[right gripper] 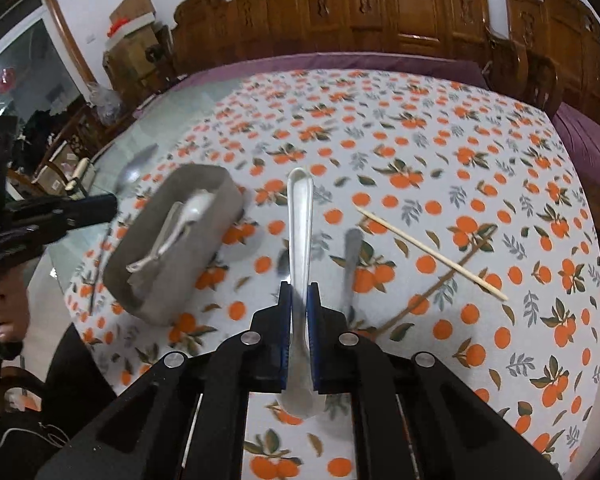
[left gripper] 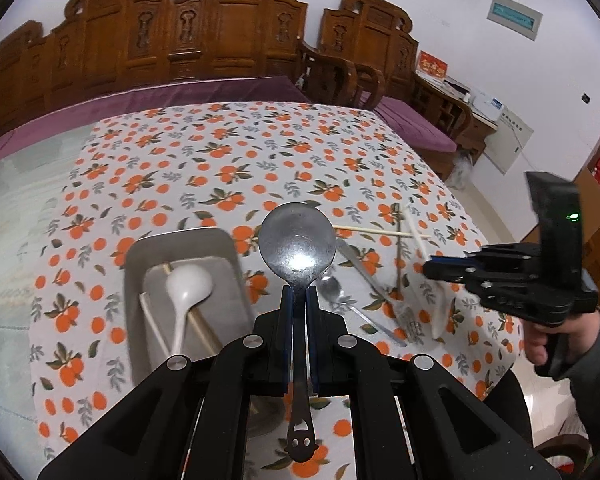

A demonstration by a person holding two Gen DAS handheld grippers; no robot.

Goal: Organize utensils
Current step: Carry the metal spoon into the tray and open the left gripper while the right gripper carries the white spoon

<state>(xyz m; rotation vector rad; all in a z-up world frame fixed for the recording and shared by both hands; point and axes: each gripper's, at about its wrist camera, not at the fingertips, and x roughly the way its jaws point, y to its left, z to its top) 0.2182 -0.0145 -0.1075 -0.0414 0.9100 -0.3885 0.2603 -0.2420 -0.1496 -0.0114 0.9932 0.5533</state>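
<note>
My left gripper (left gripper: 299, 294) is shut on a large metal spoon (left gripper: 297, 240), bowl forward, held above the table just right of the grey tray (left gripper: 134, 264). The tray holds a white ladle spoon (left gripper: 188, 286) and chopsticks. My right gripper (right gripper: 299, 290) is shut on a white plastic spoon (right gripper: 300, 216), handle pointing forward, above the cloth right of the tray (right gripper: 204, 184). In the right wrist view the left gripper (right gripper: 100, 206) shows at the left with the metal spoon (right gripper: 134, 170). The right gripper (left gripper: 436, 268) shows at the right of the left wrist view.
On the orange-print tablecloth (left gripper: 220, 152) lie a small metal spoon (left gripper: 332, 288), a fork (left gripper: 404, 314), a knife-like utensil (left gripper: 360, 268) and loose chopsticks (left gripper: 380, 232). One chopstick (right gripper: 432, 254) and a metal handle (right gripper: 350, 268) lie right of my right gripper. Carved wooden chairs (left gripper: 220, 28) stand behind.
</note>
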